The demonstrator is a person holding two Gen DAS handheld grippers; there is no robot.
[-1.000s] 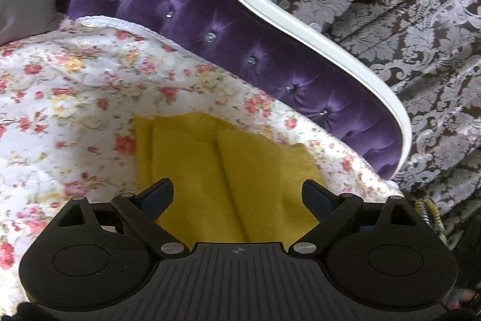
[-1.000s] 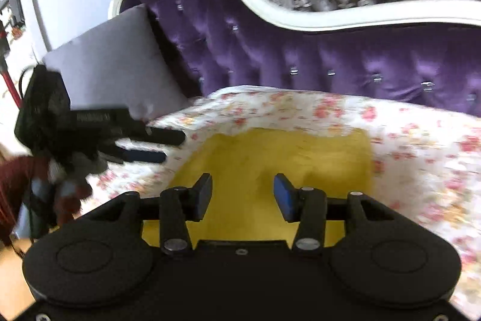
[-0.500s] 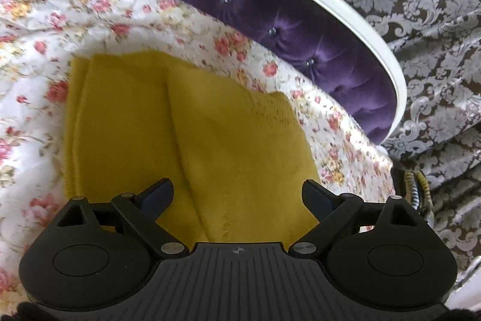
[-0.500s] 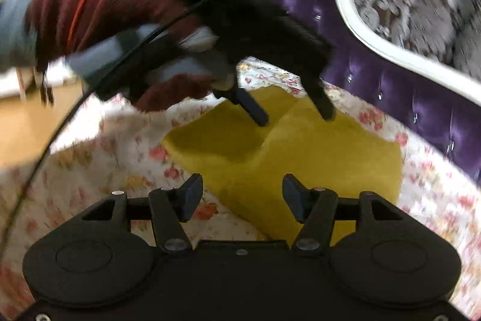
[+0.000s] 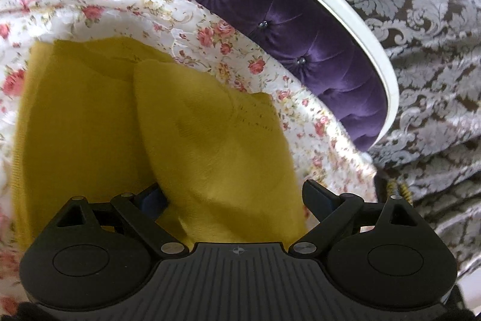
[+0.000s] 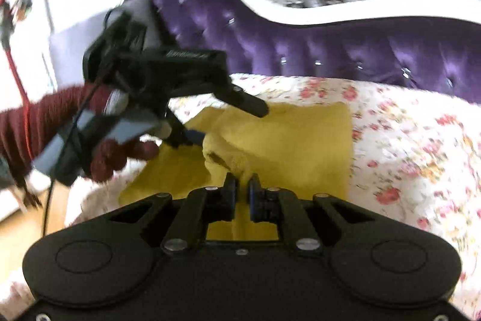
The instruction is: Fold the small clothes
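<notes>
Mustard-yellow garment folded, bunched edge pinched by right gripper.

The left gripper hangs over a yellow garment with its jaws spread wide. A raised fold of the cloth humps up between the fingers, its left edge covering most of the left fingertip (only a bit of blue pad shows). The garment lies on a floral cover with a lace-like edge. Behind it runs a purple tufted sofa back with a white rim, then a damask curtain.
</notes>
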